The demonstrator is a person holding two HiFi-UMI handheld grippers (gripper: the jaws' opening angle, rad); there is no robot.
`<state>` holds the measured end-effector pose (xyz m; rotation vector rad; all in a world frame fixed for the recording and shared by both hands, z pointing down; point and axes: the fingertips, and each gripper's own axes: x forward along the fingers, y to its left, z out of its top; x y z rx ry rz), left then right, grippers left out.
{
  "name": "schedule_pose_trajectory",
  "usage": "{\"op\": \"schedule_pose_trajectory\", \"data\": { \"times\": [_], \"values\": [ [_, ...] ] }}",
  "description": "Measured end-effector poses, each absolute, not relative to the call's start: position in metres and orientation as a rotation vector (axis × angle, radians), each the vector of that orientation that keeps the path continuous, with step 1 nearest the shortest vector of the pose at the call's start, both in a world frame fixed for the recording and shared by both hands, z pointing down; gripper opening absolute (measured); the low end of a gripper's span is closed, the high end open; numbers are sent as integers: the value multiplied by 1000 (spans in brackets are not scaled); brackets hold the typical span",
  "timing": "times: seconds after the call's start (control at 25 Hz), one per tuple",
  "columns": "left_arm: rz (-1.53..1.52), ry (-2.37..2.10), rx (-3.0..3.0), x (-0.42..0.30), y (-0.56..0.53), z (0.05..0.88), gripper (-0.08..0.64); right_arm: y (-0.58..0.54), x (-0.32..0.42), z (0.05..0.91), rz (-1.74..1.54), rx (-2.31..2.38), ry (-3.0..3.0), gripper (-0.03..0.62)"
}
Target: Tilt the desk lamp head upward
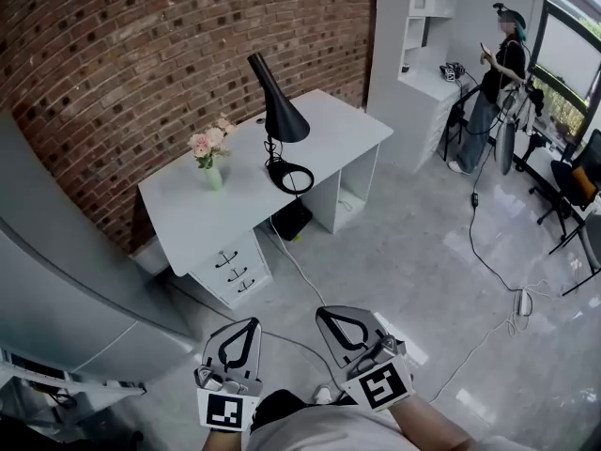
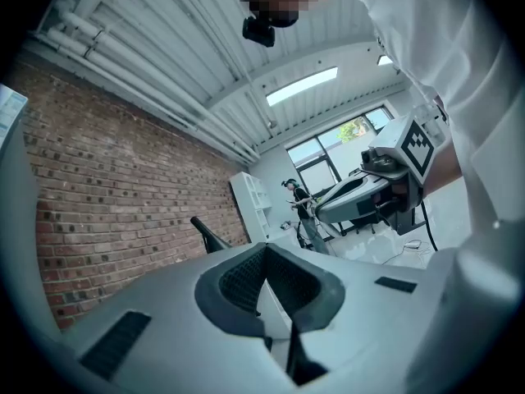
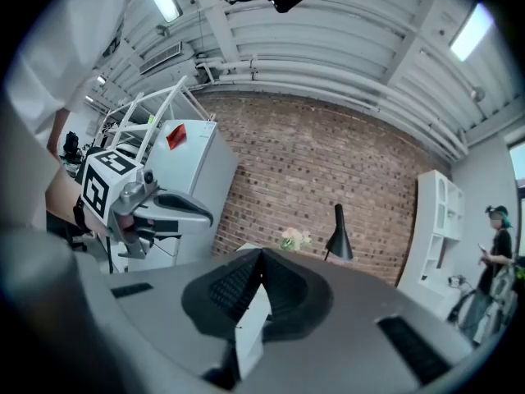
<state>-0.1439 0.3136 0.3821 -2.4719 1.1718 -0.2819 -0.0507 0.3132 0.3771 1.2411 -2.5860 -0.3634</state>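
A black desk lamp (image 1: pixel 280 111) stands on the white desk (image 1: pixel 188 214) by the brick wall, its cone head pointing down over its ring base (image 1: pixel 292 178). Both grippers are far from it, low and close to my body. My left gripper (image 1: pixel 252 324) is shut with nothing in it, and so is my right gripper (image 1: pixel 323 312). In the left gripper view the jaws (image 2: pixel 264 247) meet, and the lamp's stem (image 2: pixel 208 235) shows beyond them. In the right gripper view the shut gripper (image 3: pixel 261 254) points towards the lamp (image 3: pixel 340 238).
A vase of pink flowers (image 1: pixel 210 153) stands on the desk left of the lamp. Drawers (image 1: pixel 231 267) sit under the desk. A grey cabinet (image 1: pixel 56 280) is at the left. Cables (image 1: pixel 488 261) cross the floor. A person (image 1: pixel 498 73) stands by white shelves (image 1: pixel 423 26) at the back right.
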Motion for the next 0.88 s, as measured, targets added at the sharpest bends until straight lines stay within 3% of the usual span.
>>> {"op": "schedule_pose_trajectory", "data": {
  "times": [0.88],
  "values": [
    [-250,1062,-2561,-60,245,396,8,263,24,392,-300,1309,-2533,17]
  ]
}}
